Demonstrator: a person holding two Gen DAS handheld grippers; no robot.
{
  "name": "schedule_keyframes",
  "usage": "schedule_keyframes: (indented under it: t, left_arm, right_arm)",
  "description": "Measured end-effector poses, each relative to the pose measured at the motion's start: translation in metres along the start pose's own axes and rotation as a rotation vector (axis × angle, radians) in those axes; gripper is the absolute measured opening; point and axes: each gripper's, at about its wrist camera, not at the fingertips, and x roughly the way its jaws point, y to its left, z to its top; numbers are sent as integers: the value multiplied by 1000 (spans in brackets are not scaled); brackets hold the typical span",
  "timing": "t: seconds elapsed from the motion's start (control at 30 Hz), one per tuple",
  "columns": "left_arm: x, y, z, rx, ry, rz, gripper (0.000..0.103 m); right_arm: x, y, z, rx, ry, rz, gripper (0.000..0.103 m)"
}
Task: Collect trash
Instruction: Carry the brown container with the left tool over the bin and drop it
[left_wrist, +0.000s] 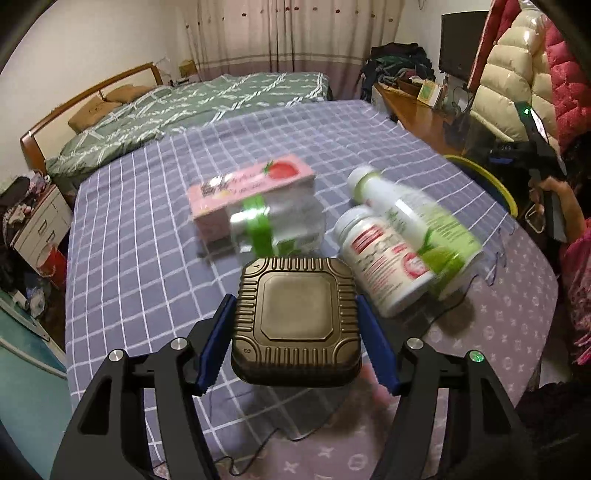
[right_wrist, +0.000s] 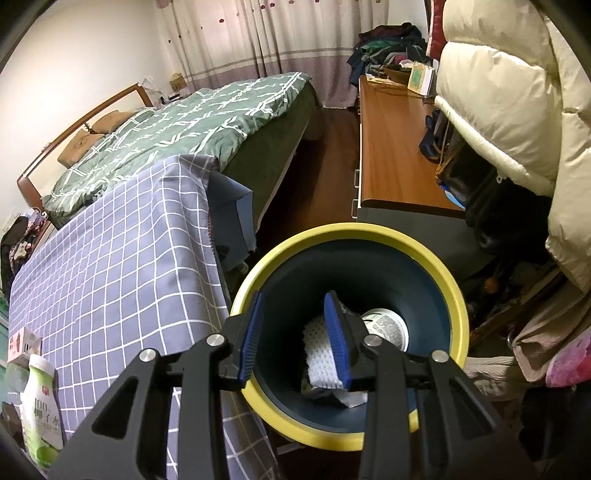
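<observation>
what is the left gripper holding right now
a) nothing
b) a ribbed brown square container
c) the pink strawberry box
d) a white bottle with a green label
b: in the left wrist view the left gripper has its blue pads on both sides of the ribbed brown square container, while the white bottle with a green label and the pink strawberry box lie on the checked cloth beyond.

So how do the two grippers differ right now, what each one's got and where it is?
The left gripper is shut on a brown ribbed tray above the checked table; the right gripper is open and holds nothing. The left faces the bottles; the right hangs over the yellow-rimmed bin. Both have blue pads.
</observation>
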Motion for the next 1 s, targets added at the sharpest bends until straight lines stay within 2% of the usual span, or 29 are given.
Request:
schedule_keyframes:
  t: [0.2, 0.43, 0.53, 0.73, 0.83, 1.0]
  left_arm:
    - [-12, -30, 39, 27, -47, -51, 65]
    - [11, -99, 107, 156, -81, -195, 65]
    - [30, -141, 139, 215, -73, -273, 65]
    - [74, -233, 187, 323, -17, -370, 65]
    - [99, -276, 202, 360, 8, -403, 65]
    - [146, -335, 223, 379, 51, -408, 66]
  right_arm:
    - [-18, -16, -7, 17, -39, -27, 33]
    - [-48, -46, -20, 23, -84, -72, 33]
    - [-62, -62, -25, 34, -99, -77, 33]
    - [-82, -90, -38, 50, -123, -98, 33]
    - [-86, -102, -43, 59, -125, -104, 33]
    - [-83, -120, -50, 75, -102, -102, 33]
